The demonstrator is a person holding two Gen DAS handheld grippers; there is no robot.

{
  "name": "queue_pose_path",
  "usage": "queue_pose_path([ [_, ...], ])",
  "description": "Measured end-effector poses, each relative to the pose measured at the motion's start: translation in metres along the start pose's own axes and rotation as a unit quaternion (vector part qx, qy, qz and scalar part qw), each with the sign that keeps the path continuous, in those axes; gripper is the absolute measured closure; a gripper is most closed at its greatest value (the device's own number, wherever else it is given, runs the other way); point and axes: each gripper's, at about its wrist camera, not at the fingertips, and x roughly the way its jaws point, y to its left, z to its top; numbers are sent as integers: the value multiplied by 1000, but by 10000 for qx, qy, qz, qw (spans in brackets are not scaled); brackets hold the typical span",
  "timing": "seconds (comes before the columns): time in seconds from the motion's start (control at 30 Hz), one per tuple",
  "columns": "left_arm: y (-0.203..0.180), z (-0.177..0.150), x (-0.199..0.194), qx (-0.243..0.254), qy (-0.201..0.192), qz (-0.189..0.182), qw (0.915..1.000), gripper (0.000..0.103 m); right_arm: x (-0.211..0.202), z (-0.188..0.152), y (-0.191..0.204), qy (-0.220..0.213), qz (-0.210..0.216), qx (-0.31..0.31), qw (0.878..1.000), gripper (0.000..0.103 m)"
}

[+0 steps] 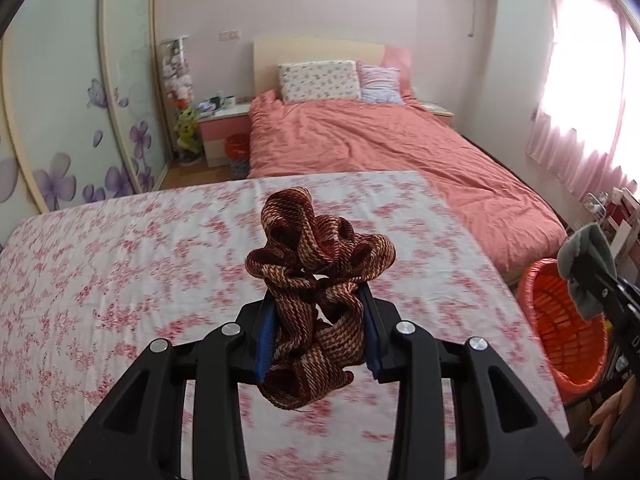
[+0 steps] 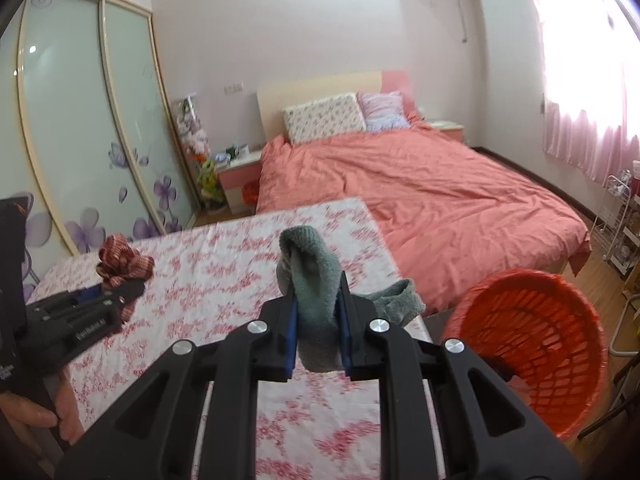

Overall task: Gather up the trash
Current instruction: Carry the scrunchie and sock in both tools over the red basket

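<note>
Red-and-tan woven ribbon: bunched in loops, clamped between the blue pads of the left gripper; the bulk of it stands up past the fingertips toward 12 o'clock in the left wrist view, a tail hangs below the jaws. Jaws narrow, pressing the bundle from both sides. It is held above the flowered tablecloth, clear of the surface.

Grey-green sock: pinched between the pads of the right gripper, jaws nearly together on the fabric. One end folds over at 12 o'clock of the fingertips; the other end trails to 3 o'clock, over the table's edge.

Surroundings: orange mesh basket with a plastic liner stands on the floor at about 4 o'clock of the right gripper, just beside the table's right edge, mouth tilted toward the camera. In the left wrist view the same basket sits at 3 o'clock, partly hidden by the right gripper and its sock. Beyond the table, at 12 to 1 o'clock, a bed with a salmon cover and two pillows. Wardrobe doors with purple flowers at 10 o'clock.

Pose: both grippers point forward and down over the table, side by side and well apart. Bare fingers grip the left handle at 8 o'clock in the right wrist view.
</note>
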Motion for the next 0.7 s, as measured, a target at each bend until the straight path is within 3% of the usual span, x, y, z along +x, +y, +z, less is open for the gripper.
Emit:
queue_pose_path([
  [0.4,-89,-3,-19,579,-151,-693,9958,66,-55,4,-63,-460,-462,435,9969,86],
  [0.7,-157,-13,-17,1049,-79,-1364,9850,66,-70,-6,-124,-548,-848,826,9915,86],
])
